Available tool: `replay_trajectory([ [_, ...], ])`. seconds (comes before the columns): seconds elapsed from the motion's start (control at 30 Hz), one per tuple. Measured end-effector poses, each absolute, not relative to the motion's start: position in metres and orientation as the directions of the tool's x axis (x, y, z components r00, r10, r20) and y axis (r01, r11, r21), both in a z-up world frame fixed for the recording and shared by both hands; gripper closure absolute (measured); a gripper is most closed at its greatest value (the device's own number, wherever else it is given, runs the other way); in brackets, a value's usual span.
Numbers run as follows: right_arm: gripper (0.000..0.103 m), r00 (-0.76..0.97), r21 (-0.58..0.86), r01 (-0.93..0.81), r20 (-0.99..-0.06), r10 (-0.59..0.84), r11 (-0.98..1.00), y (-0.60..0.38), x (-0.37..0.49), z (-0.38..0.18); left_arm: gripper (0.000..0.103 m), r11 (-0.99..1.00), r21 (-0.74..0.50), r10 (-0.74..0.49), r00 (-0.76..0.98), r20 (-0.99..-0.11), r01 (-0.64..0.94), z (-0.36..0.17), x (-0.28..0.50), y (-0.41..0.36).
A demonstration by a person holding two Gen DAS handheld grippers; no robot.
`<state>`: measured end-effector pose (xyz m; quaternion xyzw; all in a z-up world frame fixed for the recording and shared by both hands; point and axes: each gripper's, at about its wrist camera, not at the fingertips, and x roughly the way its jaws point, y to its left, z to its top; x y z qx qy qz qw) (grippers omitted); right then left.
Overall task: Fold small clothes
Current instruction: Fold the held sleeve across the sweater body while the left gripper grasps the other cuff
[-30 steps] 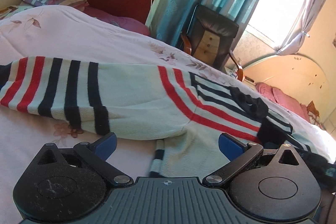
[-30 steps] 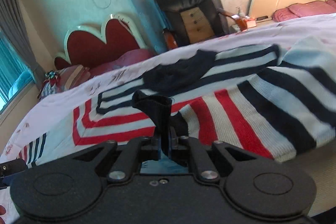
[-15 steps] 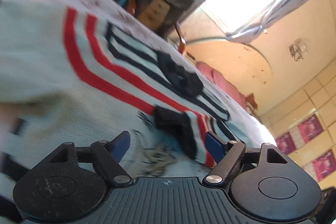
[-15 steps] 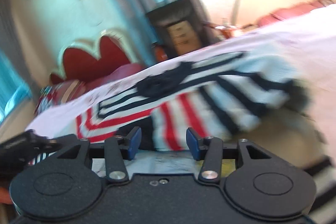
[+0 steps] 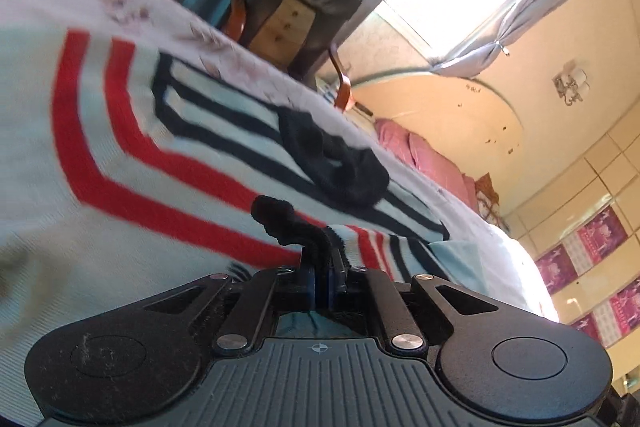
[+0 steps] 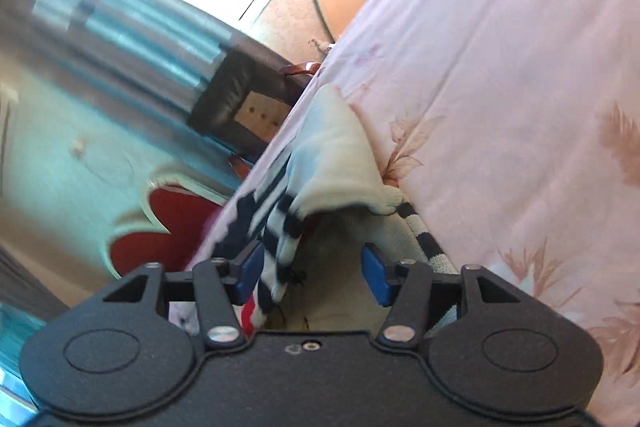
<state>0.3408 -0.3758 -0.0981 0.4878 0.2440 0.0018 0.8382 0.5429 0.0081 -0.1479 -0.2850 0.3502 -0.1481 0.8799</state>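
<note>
Left gripper (image 5: 320, 283) now pinching sweater (image 5: 120, 163) edge; right gripper (image 6: 312, 273) spread, released.

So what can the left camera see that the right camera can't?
Only the left view shows the left gripper pinching the sweater's black trim, the sweater's red stripes, and the pink pillow. Only the right view shows the right gripper, open, around a loose sweater fold. Both show the striped sweater, the pink bedsheet and the dark chair.

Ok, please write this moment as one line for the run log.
left gripper: shut on black cuff | right gripper: open at striped sweater | surface: bed
</note>
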Motion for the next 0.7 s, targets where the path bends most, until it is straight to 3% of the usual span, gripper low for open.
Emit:
replay_trajectory([
  [0.1,0.044,0.886,0.876,0.226,-0.367,0.283,0.427,-0.387,0.351,-0.114,0.098,0.803,-0.594,-0.445,0.716,-0.538,0.053,-0.146,0.539,0.034],
  [0.33,0.044,0.885,0.893,0.246,-0.366,0.287,0.378,-0.396,0.374,-0.125,0.098,0.808,-0.587,-0.442,0.707,-0.553,0.047,-0.157,0.525,0.052],
  [0.37,0.049,0.883,0.890,0.254,-0.373,0.285,0.378,-0.399,0.377,-0.127,0.098,0.809,-0.586,-0.439,0.704,-0.558,0.040,-0.160,0.525,0.051],
  [0.43,0.070,0.864,0.868,0.288,-0.417,0.281,0.404,-0.401,0.383,-0.130,0.098,0.811,-0.585,-0.433,0.699,-0.569,0.027,-0.167,0.523,0.051],
  [0.47,0.089,0.848,0.843,0.314,-0.456,0.270,0.437,-0.401,0.385,-0.130,0.098,0.812,-0.584,-0.433,0.698,-0.570,0.026,-0.169,0.524,0.051],
  [0.5,0.094,0.833,0.814,0.335,-0.491,0.256,0.474,-0.400,0.387,-0.129,0.098,0.814,-0.580,-0.430,0.700,-0.570,0.029,-0.169,0.524,0.050],
  [0.7,0.096,0.841,0.728,0.274,-0.498,0.210,0.629,-0.387,0.379,-0.112,0.098,0.842,-0.533,-0.415,0.725,-0.550,0.077,-0.158,0.521,0.046],
])
